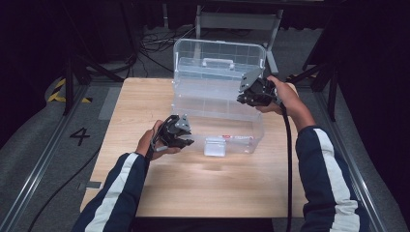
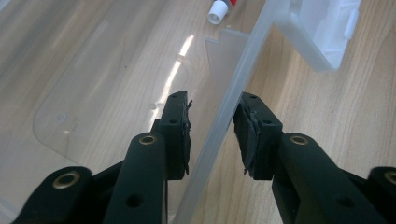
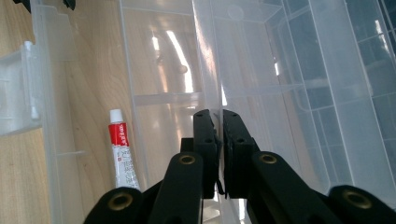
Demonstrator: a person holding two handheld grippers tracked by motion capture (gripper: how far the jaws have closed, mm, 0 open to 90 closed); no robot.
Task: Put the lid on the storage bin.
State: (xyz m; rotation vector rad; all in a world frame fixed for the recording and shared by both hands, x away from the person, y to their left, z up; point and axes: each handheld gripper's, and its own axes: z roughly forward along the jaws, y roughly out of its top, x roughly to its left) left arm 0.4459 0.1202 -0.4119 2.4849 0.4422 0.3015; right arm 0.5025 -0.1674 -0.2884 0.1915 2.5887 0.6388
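A clear plastic box (image 1: 220, 123) stands on the wooden table (image 1: 193, 193) with its lid (image 1: 217, 72) raised upright behind it. A small red-and-white tube (image 3: 122, 154) lies inside on the bottom, also seen as the tube (image 1: 237, 138) near the front wall. My left gripper (image 2: 212, 105) straddles the box's front wall (image 2: 243, 70); its pads stand apart, with a gap on the left side. In the high view the left gripper (image 1: 185, 137) is at the box's front left corner. My right gripper (image 3: 218, 114) is shut on the lid's thin clear edge, at the lid's right side (image 1: 245, 98).
A white latch (image 1: 214, 146) hangs on the box's front wall. The lid carries a white handle (image 1: 217, 62). Beyond the table's far edge are cables (image 1: 154, 41) and a metal frame (image 1: 237, 21). A "4" mark (image 1: 80, 135) is on the floor at the left.
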